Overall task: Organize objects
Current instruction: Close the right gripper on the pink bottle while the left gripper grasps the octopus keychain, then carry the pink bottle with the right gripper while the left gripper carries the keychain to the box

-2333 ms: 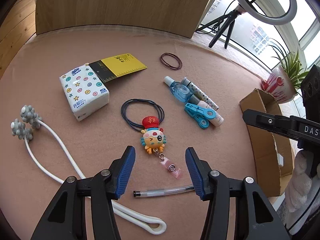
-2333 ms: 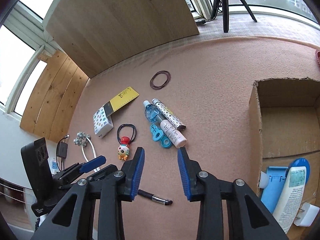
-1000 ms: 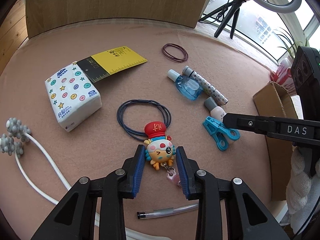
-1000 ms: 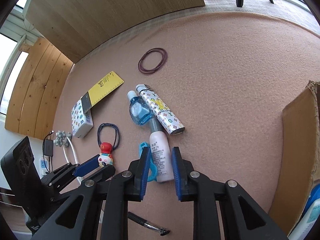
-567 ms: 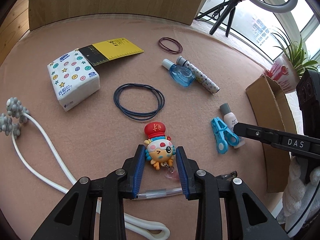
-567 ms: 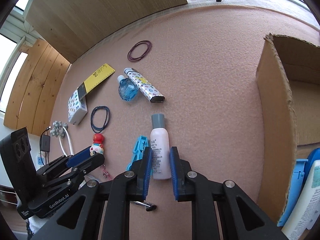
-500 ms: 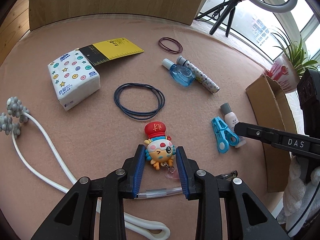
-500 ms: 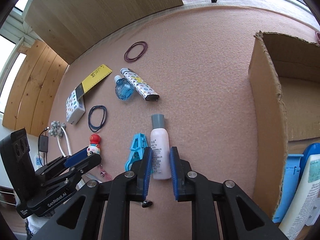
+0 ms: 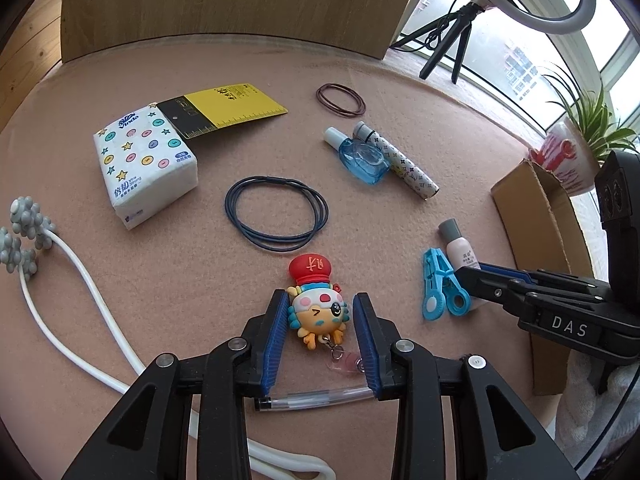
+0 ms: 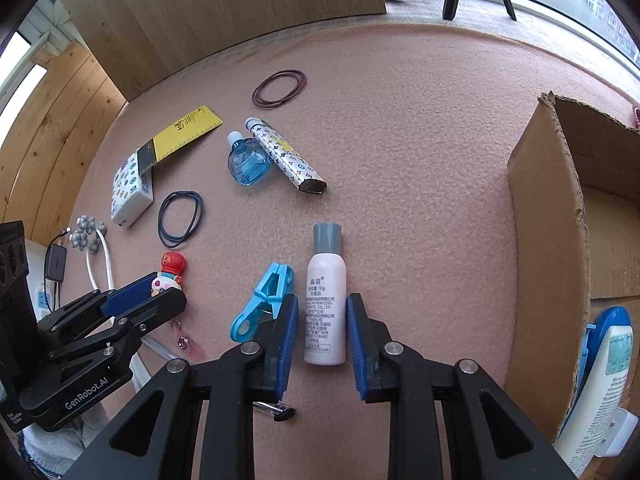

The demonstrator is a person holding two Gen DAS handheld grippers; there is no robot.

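Observation:
A cartoon badge reel (image 9: 318, 308) with a red hat lies on the pink mat, and my left gripper (image 9: 320, 296) is shut on its sides. A small pink bottle (image 10: 326, 292) with a grey cap lies flat between the pads of my right gripper (image 10: 323, 300). Those jaws are opening, and a thin gap shows on each side of the bottle. A blue clip (image 10: 264, 304) rests just left of the bottle. The cardboard box (image 10: 548, 240) stands open at the right.
On the mat lie blue hair bands (image 9: 276, 214), brown hair bands (image 9: 340, 99), a tissue pack (image 9: 146, 164), a yellow ruler (image 9: 228, 110), a blue bottle (image 9: 362, 156) and a patterned tube (image 9: 404, 166). A pen (image 9: 316, 398) and a white massager cord (image 9: 80, 280) lie near me.
The left gripper closed on the badge reel and drew it off the blue hair bands. The right gripper dragged the pink bottle away from the tube toward the box, then parted its jaws slightly.

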